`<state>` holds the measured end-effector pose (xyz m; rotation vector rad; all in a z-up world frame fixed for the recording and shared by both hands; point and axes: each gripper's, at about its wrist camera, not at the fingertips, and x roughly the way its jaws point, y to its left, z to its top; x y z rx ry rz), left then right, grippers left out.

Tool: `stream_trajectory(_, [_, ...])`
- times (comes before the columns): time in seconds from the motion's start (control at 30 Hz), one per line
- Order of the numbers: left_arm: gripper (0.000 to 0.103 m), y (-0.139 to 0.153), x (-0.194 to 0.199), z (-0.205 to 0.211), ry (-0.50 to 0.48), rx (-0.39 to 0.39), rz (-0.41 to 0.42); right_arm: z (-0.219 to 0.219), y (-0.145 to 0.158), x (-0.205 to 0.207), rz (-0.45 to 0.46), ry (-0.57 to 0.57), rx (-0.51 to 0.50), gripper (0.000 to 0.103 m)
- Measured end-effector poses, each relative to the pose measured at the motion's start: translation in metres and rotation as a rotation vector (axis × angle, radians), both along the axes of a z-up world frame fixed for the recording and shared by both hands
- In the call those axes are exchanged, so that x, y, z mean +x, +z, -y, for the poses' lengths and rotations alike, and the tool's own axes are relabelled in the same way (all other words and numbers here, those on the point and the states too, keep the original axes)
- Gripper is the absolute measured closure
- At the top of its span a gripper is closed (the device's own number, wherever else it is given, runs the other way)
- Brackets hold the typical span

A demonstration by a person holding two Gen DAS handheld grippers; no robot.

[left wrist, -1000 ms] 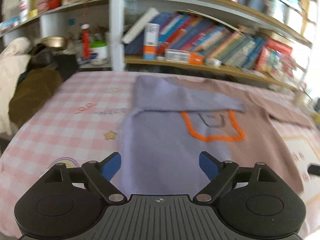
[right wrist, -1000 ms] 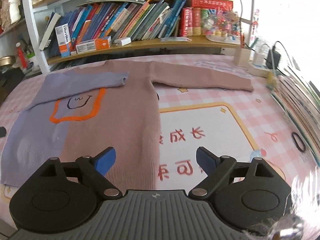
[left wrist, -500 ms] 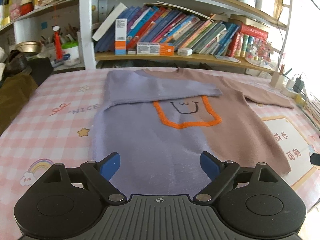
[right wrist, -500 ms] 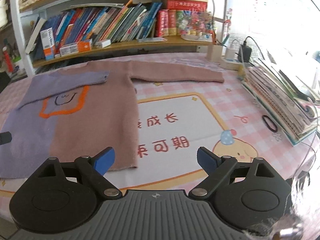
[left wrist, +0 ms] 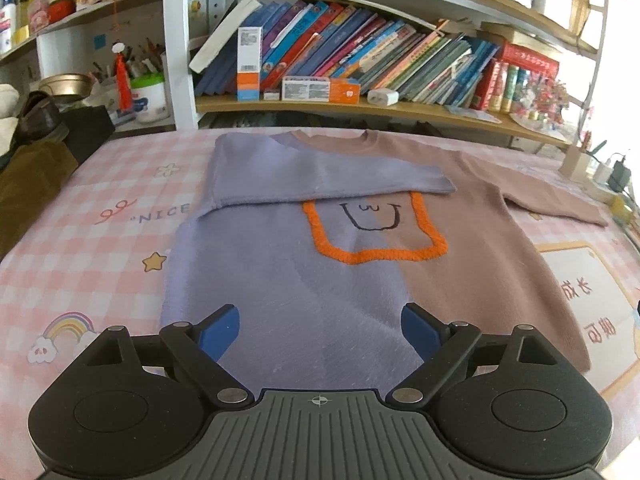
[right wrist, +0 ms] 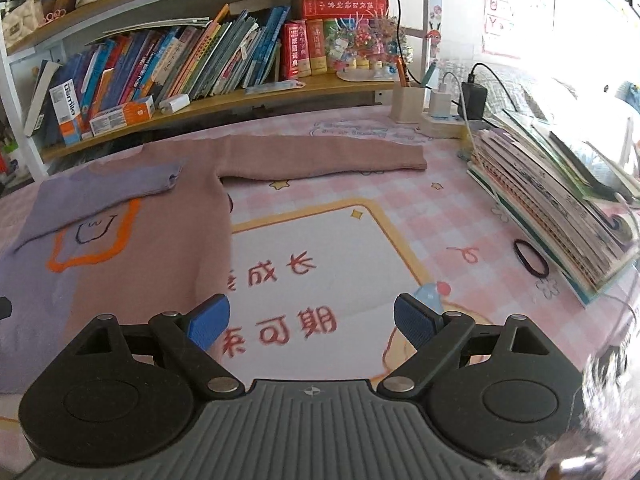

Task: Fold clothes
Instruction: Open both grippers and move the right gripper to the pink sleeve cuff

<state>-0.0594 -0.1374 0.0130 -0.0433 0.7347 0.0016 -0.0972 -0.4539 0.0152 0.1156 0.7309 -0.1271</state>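
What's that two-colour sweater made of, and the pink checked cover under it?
The sweater looks like soft knitted yarn, matte and slightly fuzzy, with a raised orange yarn outline. The checked cover looks like smooth printed cloth or a wipeable mat; the pictures leave that open.

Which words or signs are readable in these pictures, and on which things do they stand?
"NICE": tablecloth, beside the sweater.
"成长": tablecloth print, left wrist view; mirrored in the right wrist view.
"可期": the same print, below.
"utanlife", uncertain: blue-and-white box on the shelf.
Book spines, wall chart: too blurred.
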Motion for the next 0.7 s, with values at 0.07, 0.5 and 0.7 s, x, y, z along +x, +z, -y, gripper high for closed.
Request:
stream_trajectory(0.07, [0.012,0.0,0.004,0.007,0.022,0.007,-0.004,0.012,-0.002,0.013,0.001,0.018,0.011,0.014])
stream_trajectory(0.5, [0.012,-0.009,0.019,0.09,0.184,0.08,-0.045,0.115,-0.014,0.121,-0.015,0.139,0.064,0.014])
stream_trajectory(0.7, [0.012,-0.014,0.012,0.111,0.25,0.106,-0.098,0.146,-0.025,0.169,-0.048,0.166,0.098,0.014])
